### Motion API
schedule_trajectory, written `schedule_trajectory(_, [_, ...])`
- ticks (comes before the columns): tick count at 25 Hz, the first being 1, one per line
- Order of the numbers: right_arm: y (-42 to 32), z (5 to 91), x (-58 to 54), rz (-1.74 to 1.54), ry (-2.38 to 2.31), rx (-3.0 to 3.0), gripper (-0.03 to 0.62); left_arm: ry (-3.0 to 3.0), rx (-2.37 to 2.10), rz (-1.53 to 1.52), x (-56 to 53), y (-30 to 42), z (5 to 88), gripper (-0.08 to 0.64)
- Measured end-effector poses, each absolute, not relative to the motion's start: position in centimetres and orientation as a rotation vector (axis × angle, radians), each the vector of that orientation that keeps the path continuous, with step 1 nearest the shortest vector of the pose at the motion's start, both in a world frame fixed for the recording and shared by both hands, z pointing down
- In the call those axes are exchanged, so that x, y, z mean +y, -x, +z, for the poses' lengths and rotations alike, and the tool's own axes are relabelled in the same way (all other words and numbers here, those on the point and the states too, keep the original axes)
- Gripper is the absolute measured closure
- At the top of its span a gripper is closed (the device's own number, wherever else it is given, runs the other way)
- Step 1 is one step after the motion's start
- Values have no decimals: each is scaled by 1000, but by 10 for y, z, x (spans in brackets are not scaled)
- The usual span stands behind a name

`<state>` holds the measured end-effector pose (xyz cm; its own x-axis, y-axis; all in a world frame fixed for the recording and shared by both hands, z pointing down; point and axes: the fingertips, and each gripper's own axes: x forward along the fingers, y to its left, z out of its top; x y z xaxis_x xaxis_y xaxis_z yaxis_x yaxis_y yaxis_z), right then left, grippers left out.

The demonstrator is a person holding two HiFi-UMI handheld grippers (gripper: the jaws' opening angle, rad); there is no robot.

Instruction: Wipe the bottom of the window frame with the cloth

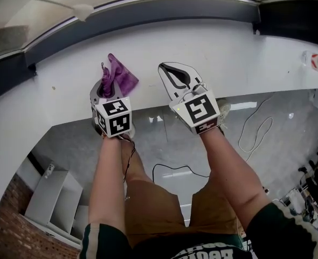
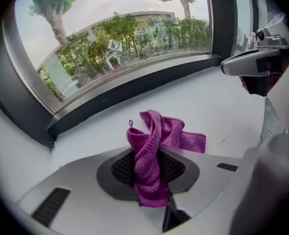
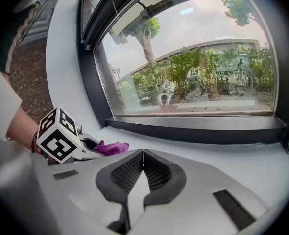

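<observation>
A purple cloth [image 1: 116,75] is pinched in my left gripper [image 1: 106,86], bunched and sticking up past the jaw tips over the white sill [image 1: 218,53]. In the left gripper view the cloth [image 2: 152,153] stands twisted between the shut jaws, one flap draped to the right. My right gripper [image 1: 176,75] hovers beside it on the right, jaws shut with nothing in them; its tips [image 3: 142,153] touch. The dark bottom rail of the window frame [image 1: 148,12] runs along the back of the sill, seen also as the frame rail [image 2: 134,89] and frame rail [image 3: 198,131].
The sill's front edge [image 1: 148,109] drops off to a grey floor with a white cable [image 1: 256,128] and a black cable [image 1: 175,171]. White shelving [image 1: 56,198] stands lower left. A dark frame corner [image 1: 294,15] closes the sill at the right.
</observation>
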<state>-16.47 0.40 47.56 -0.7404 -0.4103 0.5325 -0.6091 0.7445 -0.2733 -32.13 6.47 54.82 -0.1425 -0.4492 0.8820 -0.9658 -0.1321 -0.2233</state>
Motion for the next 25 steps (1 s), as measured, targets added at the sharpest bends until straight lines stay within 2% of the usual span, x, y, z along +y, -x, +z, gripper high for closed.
schedule_trajectory(25, [43,473,-21,650,-974,-2452,577,-1751,-1488,1240,16,148,550,463])
